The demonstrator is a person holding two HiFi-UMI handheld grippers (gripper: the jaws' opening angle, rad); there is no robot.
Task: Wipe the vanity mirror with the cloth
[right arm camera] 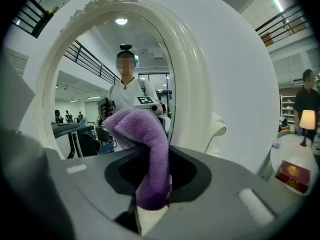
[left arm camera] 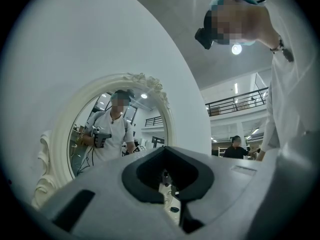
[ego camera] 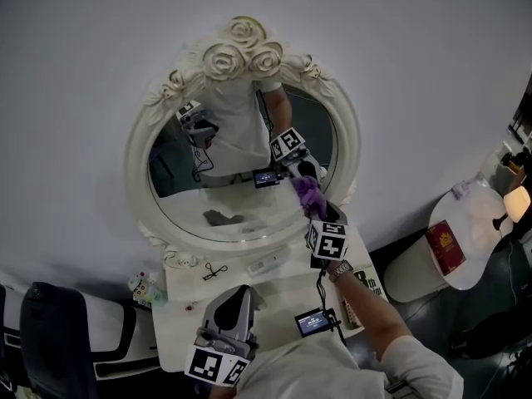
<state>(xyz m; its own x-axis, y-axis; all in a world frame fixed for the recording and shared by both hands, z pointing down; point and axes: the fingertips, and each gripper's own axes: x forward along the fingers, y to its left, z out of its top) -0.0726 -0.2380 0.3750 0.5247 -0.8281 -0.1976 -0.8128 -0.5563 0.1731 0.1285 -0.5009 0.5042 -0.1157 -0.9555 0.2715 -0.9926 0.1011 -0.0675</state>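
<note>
Right gripper (ego camera: 316, 213) raised, forearm extended, fingers clamped on purple cloth (ego camera: 309, 194) at mirror (ego camera: 179, 198) lower right. Left gripper (ego camera: 236, 298) low over table (ego camera: 278, 293), fingers together, empty.

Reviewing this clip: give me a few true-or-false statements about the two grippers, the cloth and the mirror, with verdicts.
1. The right gripper is shut on a purple cloth. True.
2. The cloth is up at the roses on top of the frame. False: it is at the lower right of the vanity mirror, near the inner edge of the frame.
3. The left gripper holds a second cloth. False: nothing is between its fingers, and it sits low over the white vanity table.
4. The mirror is oval in a white ornate frame. True.
</note>
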